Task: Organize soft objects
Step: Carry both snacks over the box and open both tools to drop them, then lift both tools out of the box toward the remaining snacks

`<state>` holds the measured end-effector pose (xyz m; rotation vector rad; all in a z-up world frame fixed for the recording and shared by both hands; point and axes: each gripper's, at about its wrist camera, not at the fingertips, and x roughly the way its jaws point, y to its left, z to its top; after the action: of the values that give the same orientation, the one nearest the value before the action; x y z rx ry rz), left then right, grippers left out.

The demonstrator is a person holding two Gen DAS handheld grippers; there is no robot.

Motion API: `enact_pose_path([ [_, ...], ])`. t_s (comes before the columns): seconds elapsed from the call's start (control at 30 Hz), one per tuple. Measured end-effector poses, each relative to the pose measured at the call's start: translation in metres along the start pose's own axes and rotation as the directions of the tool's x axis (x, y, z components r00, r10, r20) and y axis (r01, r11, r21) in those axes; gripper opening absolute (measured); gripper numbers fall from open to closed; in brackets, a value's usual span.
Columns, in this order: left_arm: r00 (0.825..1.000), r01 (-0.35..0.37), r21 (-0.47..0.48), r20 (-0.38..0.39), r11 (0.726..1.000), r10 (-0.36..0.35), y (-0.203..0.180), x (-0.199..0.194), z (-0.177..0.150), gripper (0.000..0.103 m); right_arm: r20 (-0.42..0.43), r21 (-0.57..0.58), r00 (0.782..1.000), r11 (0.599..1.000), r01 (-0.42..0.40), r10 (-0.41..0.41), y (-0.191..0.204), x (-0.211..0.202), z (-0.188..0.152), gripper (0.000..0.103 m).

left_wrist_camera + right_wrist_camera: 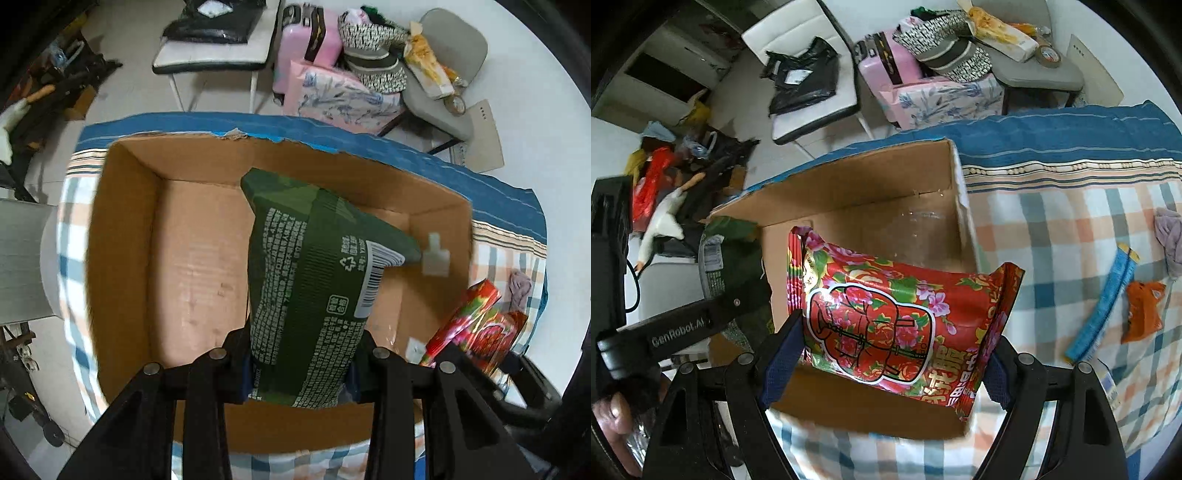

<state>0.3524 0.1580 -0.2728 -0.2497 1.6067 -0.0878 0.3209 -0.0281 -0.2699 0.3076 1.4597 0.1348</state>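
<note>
Your left gripper (301,373) clamps the green packet (310,288) above the cardboard box (125,236). Your right gripper (886,365) squeezes the red floral packet (897,325).

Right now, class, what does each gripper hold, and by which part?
The left gripper clamps the dark green printed packet by its lower end. The right gripper clamps the red floral foil packet across its two side edges.

Glossy plastic red packet (886,325), matt cardboard box (207,258), cloth cover (1071,229)
</note>
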Motion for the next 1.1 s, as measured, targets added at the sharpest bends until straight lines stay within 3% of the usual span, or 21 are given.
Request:
enact_pose_path([
  [0.37,0.991,0.043,0.029,-0.127,0.999,-0.039,-0.001,0.061,0.046,0.035,-0.037,-0.001,0.991,0.992,0.126,-0.126,0.017,0.06,0.034,0.086],
  [0.7,0.995,-0.021,0.054,-0.099,0.998,0.026,-0.002,0.065,0.05,0.04,-0.033,-0.04,0.986,0.986,0.161,-0.162,0.023,0.075,0.044,0.086],
  [0.87,0.998,-0.054,0.075,-0.034,0.996,0.057,0.003,0.046,0.039,0.063,-0.027,-0.051,0.984,0.983,0.174,-0.176,0.025,0.067,0.033,0.095],
  [1.0,0.995,-0.096,0.087,0.036,0.992,0.093,0.01,0.026,0.022,0.074,-0.025,-0.061,0.981,0.98,0.189,-0.191,0.025,0.059,0.02,0.103],
  [1.07,0.991,-0.121,0.085,0.074,0.989,0.115,0.013,0.018,0.014,0.092,-0.01,-0.073,0.98,0.977,0.199,-0.201,0.028,0.054,0.011,0.103],
  [1.1,0.987,-0.136,0.087,0.095,0.987,0.127,0.016,0.013,0.007,0.094,-0.007,-0.08,0.978,0.975,0.206,-0.207,0.03,0.051,0.007,0.103],
])
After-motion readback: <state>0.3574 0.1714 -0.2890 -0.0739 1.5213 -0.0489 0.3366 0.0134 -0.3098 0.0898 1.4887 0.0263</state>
